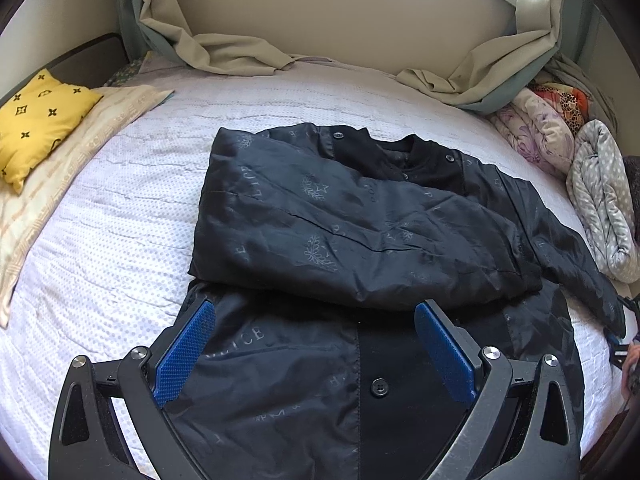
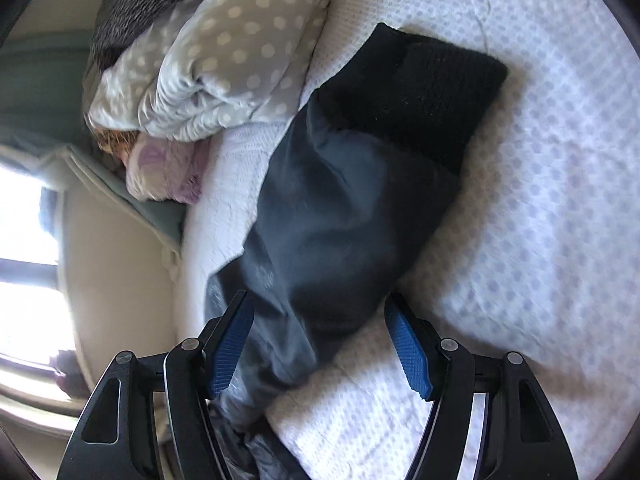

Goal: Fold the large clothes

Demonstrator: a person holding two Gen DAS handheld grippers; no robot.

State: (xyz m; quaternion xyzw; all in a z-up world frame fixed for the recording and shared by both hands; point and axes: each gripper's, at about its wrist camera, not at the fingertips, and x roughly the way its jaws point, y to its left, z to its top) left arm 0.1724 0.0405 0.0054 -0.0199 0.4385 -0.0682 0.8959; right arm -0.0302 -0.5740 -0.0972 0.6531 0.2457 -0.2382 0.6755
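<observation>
Lying on the white bed (image 1: 120, 200), the dark jacket (image 1: 340, 220) fills the middle of the left view, with one sleeve folded across its chest. The left gripper (image 1: 314, 320) hangs over the jacket's lower part, jaws wide apart and holding nothing. A yellow pillow (image 1: 40, 120) sits at the upper left. In the right view, the other sleeve (image 2: 340, 208) runs from the bottom up to its black cuff (image 2: 420, 88). The right gripper (image 2: 318, 320) has its jaws open around the sleeve, not pinching it. A spotted blanket (image 2: 224, 52) lies at the upper left.
</observation>
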